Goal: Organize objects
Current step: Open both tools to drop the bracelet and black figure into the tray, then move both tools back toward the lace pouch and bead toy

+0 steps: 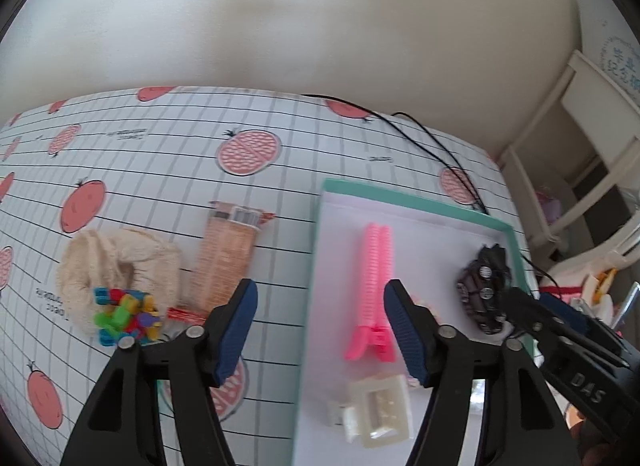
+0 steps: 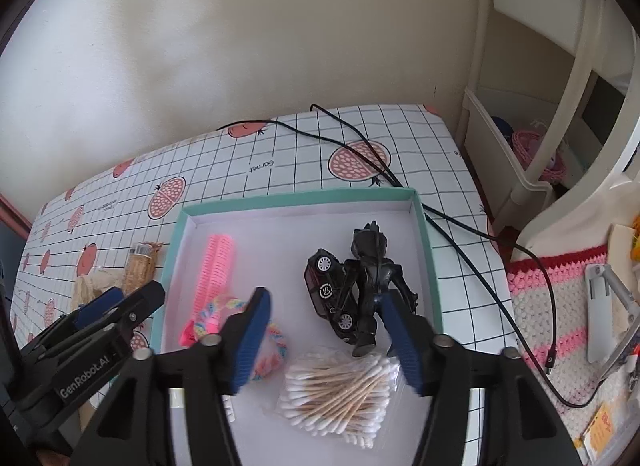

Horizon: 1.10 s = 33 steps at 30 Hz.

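A shallow tray (image 2: 424, 225) with a mint-green rim and a white floor is set on a table (image 2: 304, 145) covered in a squared cloth printed with pink fruit. Inside the tray, a long pink hair clip (image 1: 374, 266) is laid along the left side, and a striped hair tie (image 2: 276, 342) is seen just beside its lower end. A black toy car (image 2: 330, 294) and a dark toy figure (image 2: 370, 278) are found touching each other near the right wall. A clear bag of cotton swabs (image 2: 340, 390) is placed at the near edge, and a cream hair claw (image 1: 380, 410) sits at the near left. Outside the tray, to its left, a cream mesh bag (image 1: 116, 266) is spread out with small coloured blocks (image 1: 128, 316) at its mouth, and an orange packet (image 1: 228, 262) lies between the bag and the tray. The left gripper (image 1: 320, 330) is held wide open over the tray's left rim, with nothing in it. The right gripper (image 2: 326, 338) is also held wide open, above the swabs and the toys, and nothing is gripped. A black cable (image 2: 460, 234) is trailed across the cloth behind the tray; its far end may go off the table, but that part is hard to see.
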Each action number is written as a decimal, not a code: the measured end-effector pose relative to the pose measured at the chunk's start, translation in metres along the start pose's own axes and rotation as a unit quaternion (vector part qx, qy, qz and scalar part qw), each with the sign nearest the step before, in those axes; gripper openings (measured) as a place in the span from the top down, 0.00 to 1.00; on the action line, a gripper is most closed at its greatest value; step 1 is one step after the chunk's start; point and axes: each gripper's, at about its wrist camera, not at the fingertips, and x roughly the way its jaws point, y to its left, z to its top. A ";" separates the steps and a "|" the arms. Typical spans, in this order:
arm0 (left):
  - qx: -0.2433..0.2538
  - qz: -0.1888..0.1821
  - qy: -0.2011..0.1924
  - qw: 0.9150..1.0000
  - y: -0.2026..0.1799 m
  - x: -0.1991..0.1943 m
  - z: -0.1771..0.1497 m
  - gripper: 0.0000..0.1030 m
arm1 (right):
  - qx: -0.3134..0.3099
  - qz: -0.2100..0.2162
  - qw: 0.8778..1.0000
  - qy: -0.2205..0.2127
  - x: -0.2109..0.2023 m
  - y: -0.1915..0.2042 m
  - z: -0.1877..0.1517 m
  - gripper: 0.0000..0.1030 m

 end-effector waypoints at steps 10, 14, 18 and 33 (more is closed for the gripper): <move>0.002 0.040 -0.011 0.999 0.008 0.002 0.002 0.05 | 0.003 0.003 1.000 -0.016 -0.004 -0.003 0.002 0.08; -0.001 0.045 -0.016 0.999 0.010 -0.001 0.002 0.00 | 0.002 0.001 1.000 -0.023 -0.006 -0.003 0.002 0.00; -0.006 0.045 -0.026 0.999 0.011 -0.005 0.004 0.00 | 0.003 0.001 1.000 -0.027 -0.006 -0.004 0.003 0.00; -0.039 0.031 -0.049 0.998 0.053 -0.038 0.019 0.00 | -0.005 0.026 0.998 -0.049 -0.024 0.017 0.013 0.00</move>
